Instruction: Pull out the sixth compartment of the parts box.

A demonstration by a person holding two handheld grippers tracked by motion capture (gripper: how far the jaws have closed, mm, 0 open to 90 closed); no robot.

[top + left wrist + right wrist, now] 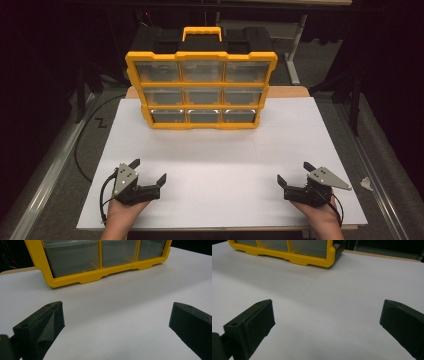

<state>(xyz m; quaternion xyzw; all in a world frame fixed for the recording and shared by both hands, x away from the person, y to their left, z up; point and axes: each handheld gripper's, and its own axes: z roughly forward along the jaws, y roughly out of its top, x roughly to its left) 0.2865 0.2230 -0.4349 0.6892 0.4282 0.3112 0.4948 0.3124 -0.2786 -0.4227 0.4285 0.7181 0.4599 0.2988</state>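
Two grippers noted: left gripper (149,170) at 7 o'clock, right gripper (293,172) at 5 o'clock, both near front edge of white table (215,165), jaws spread wide, holding nothing. Broad bare surface between them and yellow drawer organizer (201,90) at 12 o'clock by far edge. Nine clear drawers counted, three rows of three; contents indistinct. Organizer top cut off in both gripper views.

Both the left gripper (149,171) and right gripper (293,173) are black, each topped by a grey triangular plate with screws, trailing a black cable.
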